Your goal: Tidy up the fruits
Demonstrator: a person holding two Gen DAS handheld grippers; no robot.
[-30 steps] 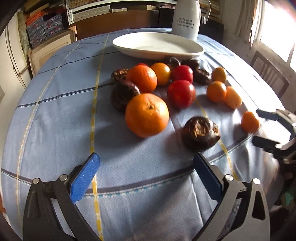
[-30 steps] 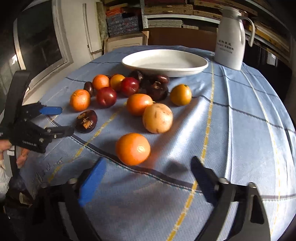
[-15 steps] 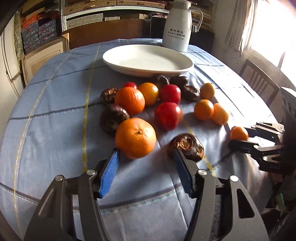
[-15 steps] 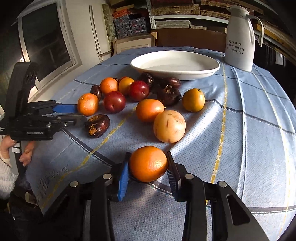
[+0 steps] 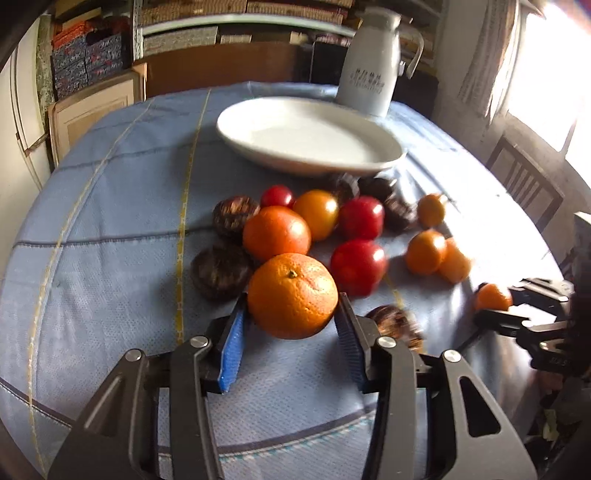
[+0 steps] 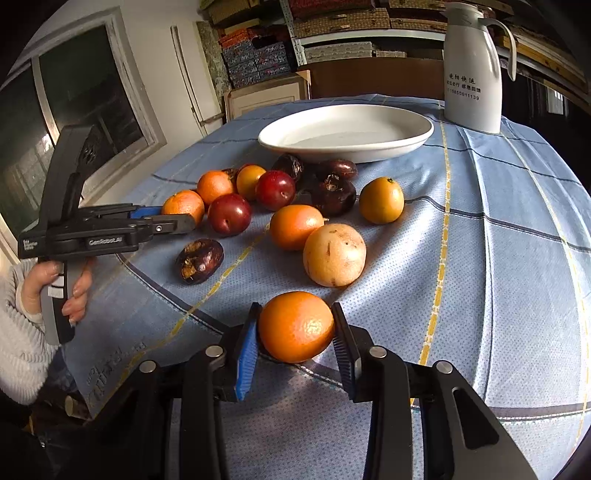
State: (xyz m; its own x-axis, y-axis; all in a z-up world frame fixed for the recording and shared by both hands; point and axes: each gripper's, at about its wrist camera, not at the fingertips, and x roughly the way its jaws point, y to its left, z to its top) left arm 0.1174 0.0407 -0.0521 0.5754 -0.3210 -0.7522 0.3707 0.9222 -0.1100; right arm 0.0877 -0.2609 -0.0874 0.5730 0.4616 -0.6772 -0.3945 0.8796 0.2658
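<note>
Gripping an orange [image 5: 292, 296] near the plate [image 5: 306, 138], the left gripper [image 5: 291, 332] is clamped on it. The right gripper [image 6: 295, 341] pinches a tangerine [image 6: 295, 326] farther from the plate, below the loose fruit.

Lit by daylight from a blown-out window [image 5: 554, 85] at the upper right of the left wrist view, glare washing over the tablecloth [image 5: 110, 229] at right centre and leaving the shelves [image 5: 207, 18] along the top dim. Motion-blurred across that view, the white plate [image 5: 306, 136], the white jug [image 5: 373, 77] and the red fruits [image 5: 358, 266] smeared, only the large orange [image 5: 291, 295] low in the centre fairly sharp. Sharper and evenly bright in the right wrist view, soft shadows falling toward the lower left of the yellow fruit [image 6: 334, 254], sheen on the plums [image 6: 229, 214], strong fisheye bending and black corners at the edges of both.
</note>
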